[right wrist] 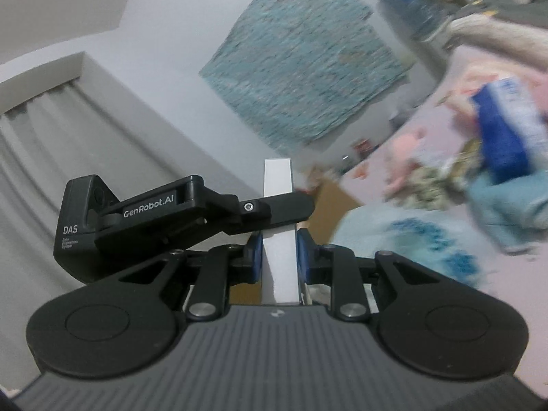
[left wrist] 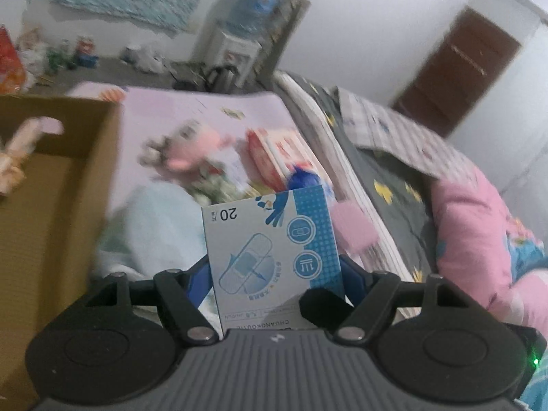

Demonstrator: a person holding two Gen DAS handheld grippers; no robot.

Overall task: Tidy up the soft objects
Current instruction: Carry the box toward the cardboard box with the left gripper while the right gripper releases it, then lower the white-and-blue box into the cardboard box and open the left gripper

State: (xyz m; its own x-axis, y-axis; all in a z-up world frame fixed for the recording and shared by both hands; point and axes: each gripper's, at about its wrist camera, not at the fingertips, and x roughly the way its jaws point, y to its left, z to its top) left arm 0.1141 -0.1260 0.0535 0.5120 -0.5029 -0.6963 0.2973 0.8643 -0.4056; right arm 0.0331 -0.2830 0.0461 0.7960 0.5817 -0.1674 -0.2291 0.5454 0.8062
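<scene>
the bandage box (left wrist: 270, 257) stands upright, clamped between the left tongs (left wrist: 274, 267) above the pink bed sheet (left wrist: 205, 109), beside the cardboard box (left wrist: 51, 205). the right tongs (right wrist: 279, 257) are closed on a white box (right wrist: 279, 239).

Readable markings:

1. Bandage box (left wrist: 270, 257), printed face inverted in the left wrist view: numeral "20" near its far edge; "CHUANGKOUTIE" along its near edge. The smaller print and the round icons are not legible.

2. Black tool body (right wrist: 137, 219), in the right wrist view: "GenRobot.AI" on the arm; "DAS" on the housing, with three lines of illegible small print below.
</scene>
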